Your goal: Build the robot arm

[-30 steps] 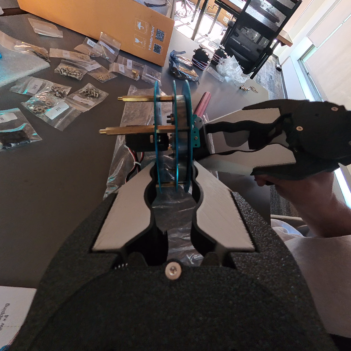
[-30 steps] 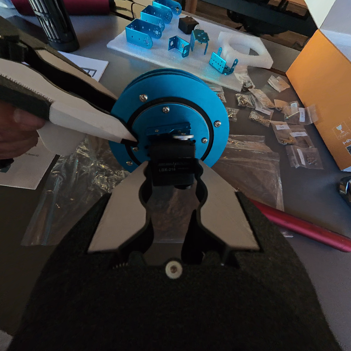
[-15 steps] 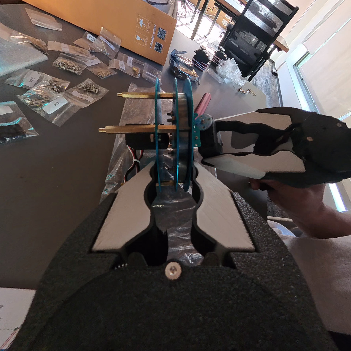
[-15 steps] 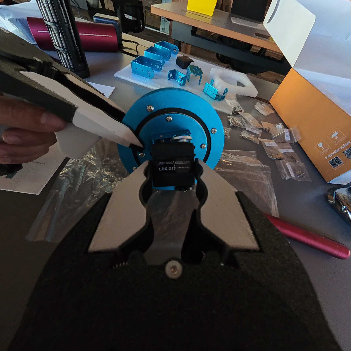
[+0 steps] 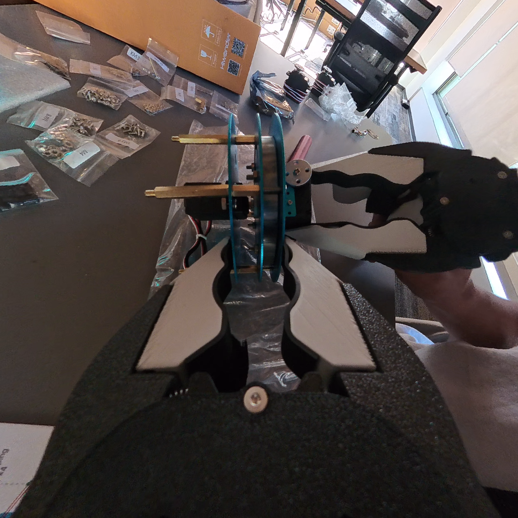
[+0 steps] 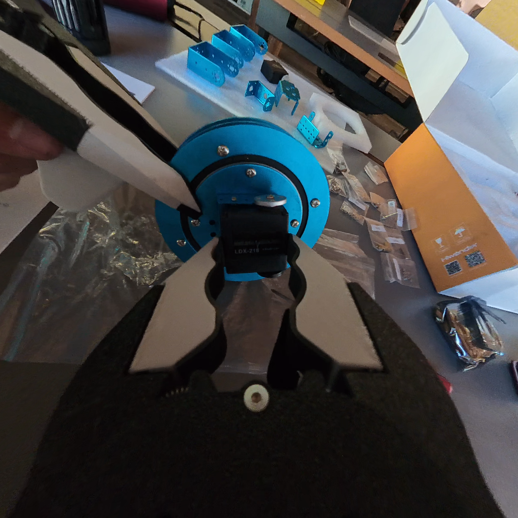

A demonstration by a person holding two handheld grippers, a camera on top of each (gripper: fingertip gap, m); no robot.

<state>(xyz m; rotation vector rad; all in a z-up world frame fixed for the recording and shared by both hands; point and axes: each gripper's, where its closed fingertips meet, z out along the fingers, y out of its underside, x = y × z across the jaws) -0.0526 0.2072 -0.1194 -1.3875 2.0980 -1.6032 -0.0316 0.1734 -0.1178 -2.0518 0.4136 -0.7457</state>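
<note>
A blue disc assembly [image 5: 259, 196] of three round plates on brass standoffs [image 5: 196, 193] is held edge-on above the dark table. My left gripper [image 5: 256, 246] is shut across the lower rims of the plates. A black servo [image 6: 255, 238] with a silver horn [image 5: 298, 173] is mounted on the front plate [image 6: 252, 157]. My right gripper [image 6: 253, 244] is shut on this servo; it also shows in the left wrist view [image 5: 305, 207]. In the right wrist view a left finger [image 6: 126, 157] reaches the plate from the left. Servo wires [image 5: 200, 232] hang behind the plates.
An orange cardboard box [image 5: 168, 33] lies at the back. Several small bags of screws [image 5: 84, 140] lie beside it. A clear plastic bag [image 5: 252, 322] lies under the assembly. Blue brackets [image 6: 224, 61] sit on white foam. A red tool handle [image 5: 301, 147] and a foil packet [image 6: 471, 336] lie near.
Both grippers keep their hold. The assembly has turned a little, so the servo's silver horn now faces the left wrist view. In the right wrist view the plate has shifted right.
</note>
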